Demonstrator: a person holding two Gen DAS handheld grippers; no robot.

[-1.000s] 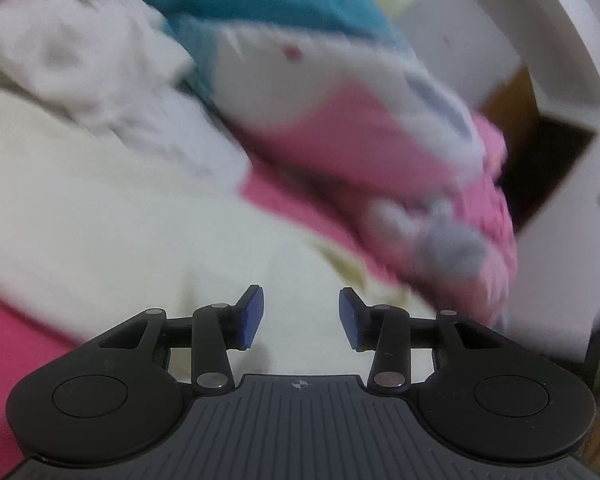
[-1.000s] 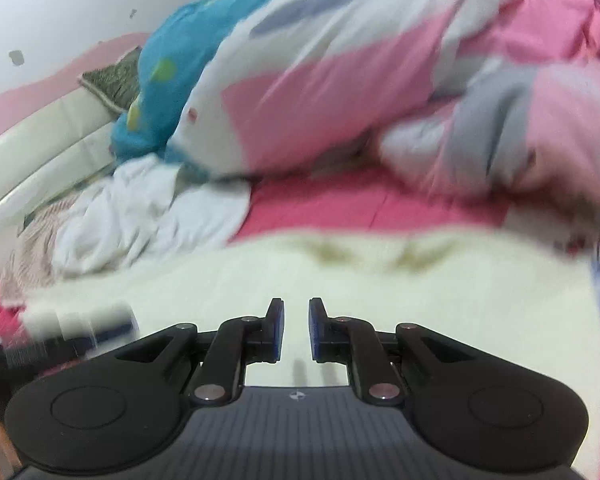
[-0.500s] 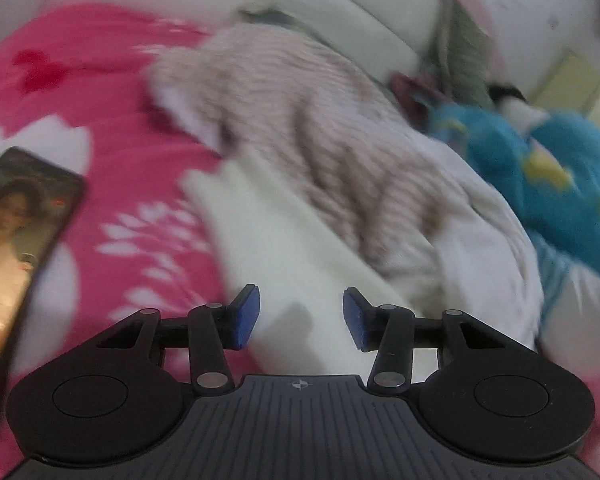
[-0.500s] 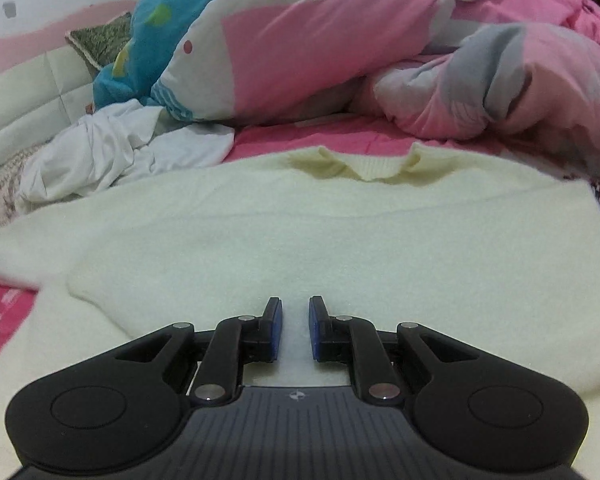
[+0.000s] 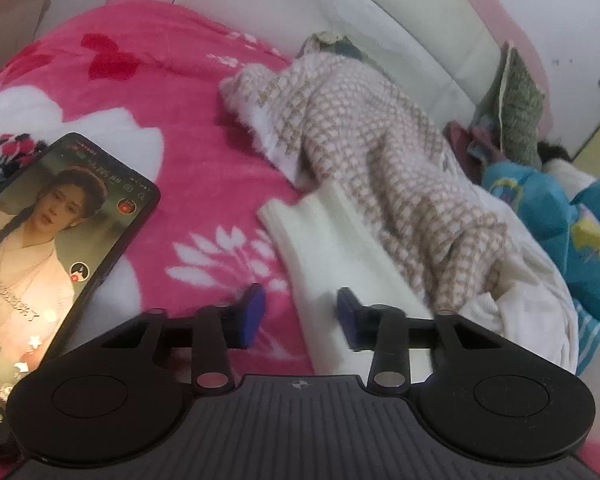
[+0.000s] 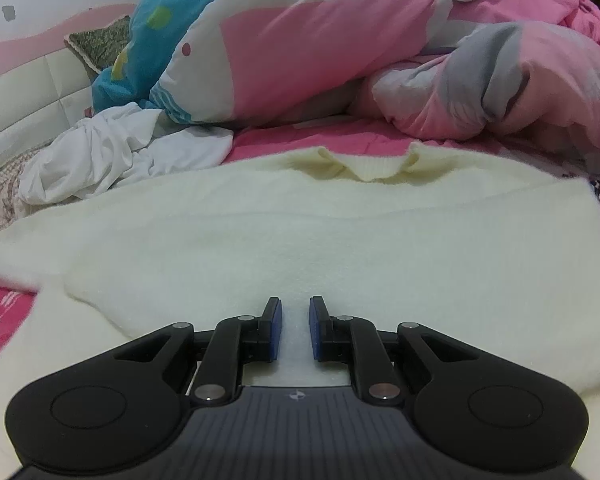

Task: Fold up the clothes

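Note:
A cream knit sweater [image 6: 300,236] lies flat on the pink bed, collar [image 6: 376,168] away from me. My right gripper [image 6: 296,328] hovers low over its lower body. Its jaws stand a narrow gap apart, and no fold rises between them. In the left wrist view the sweater's sleeve [image 5: 324,248] runs out across the pink blanket [image 5: 188,128], cuff at the far end. My left gripper [image 5: 300,312] is open over the sleeve's near part. Its right fingertip [image 5: 346,312] is above the sleeve and the left one is above the blanket.
A lit phone [image 5: 40,248] lies on the blanket left of the left gripper. A beige checked knit [image 5: 380,168] and a crumpled white garment [image 6: 100,156] lie along the sleeve. A bunched pink, white and blue quilt [image 6: 340,52], a green cushion [image 5: 516,112] and the padded headboard [image 5: 340,12] lie beyond.
The left gripper's view swung from the quilt round to the sleeve, the checked knit and the phone, staying open. The right gripper came lower and closer over the sweater, its gap unchanged.

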